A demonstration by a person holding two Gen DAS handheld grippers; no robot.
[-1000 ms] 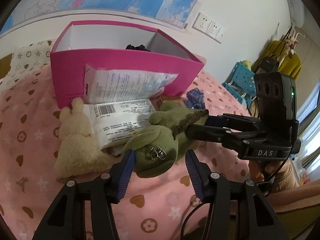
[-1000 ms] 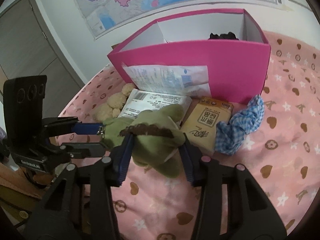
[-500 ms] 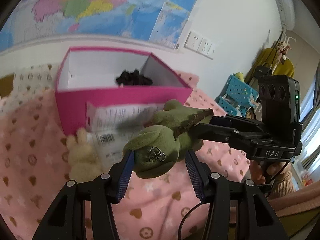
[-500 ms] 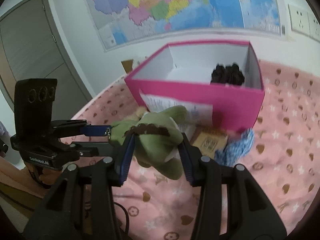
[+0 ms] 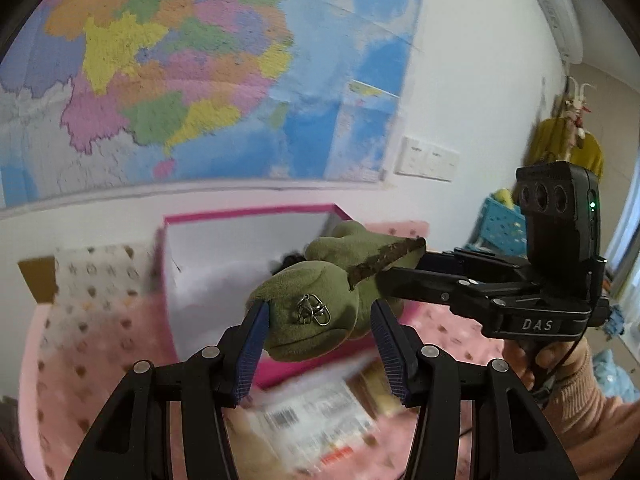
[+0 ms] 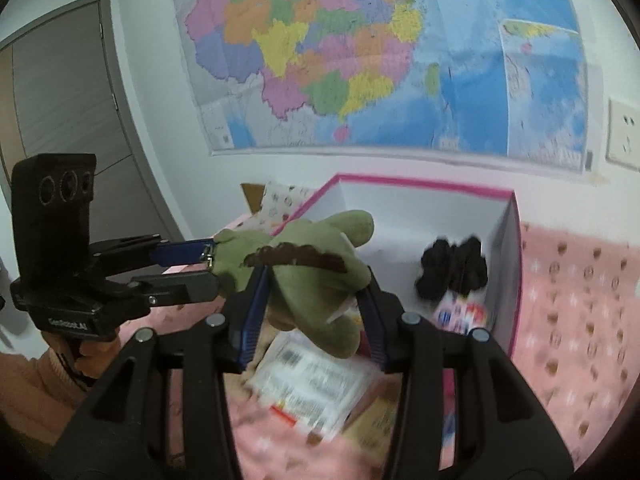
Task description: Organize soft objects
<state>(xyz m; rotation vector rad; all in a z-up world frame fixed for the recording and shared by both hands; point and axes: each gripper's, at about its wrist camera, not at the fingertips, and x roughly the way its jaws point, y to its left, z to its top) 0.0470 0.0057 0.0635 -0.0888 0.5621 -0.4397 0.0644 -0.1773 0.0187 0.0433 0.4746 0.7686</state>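
Both grippers hold a green plush toy (image 5: 316,312) with a metal clasp, up in the air over the near wall of the pink box (image 5: 240,213). My left gripper (image 5: 320,332) is shut on its head end; my right gripper (image 6: 314,304) is shut on its body (image 6: 312,280). The right gripper shows from the side in the left wrist view (image 5: 404,276), the left one in the right wrist view (image 6: 204,264). The pink box (image 6: 424,185) has white inner walls and holds a black soft item (image 6: 452,268).
White printed packets (image 6: 316,384) and a tan packet lie on the pink patterned blanket (image 6: 572,312) below the toy, in front of the box. A wall map hangs behind the box. A blue crate (image 5: 500,224) stands at the far right.
Both grippers have lifted the green plush toy off the blanket and carried it up and toward the pink box. The packets and the cream plush stayed below.
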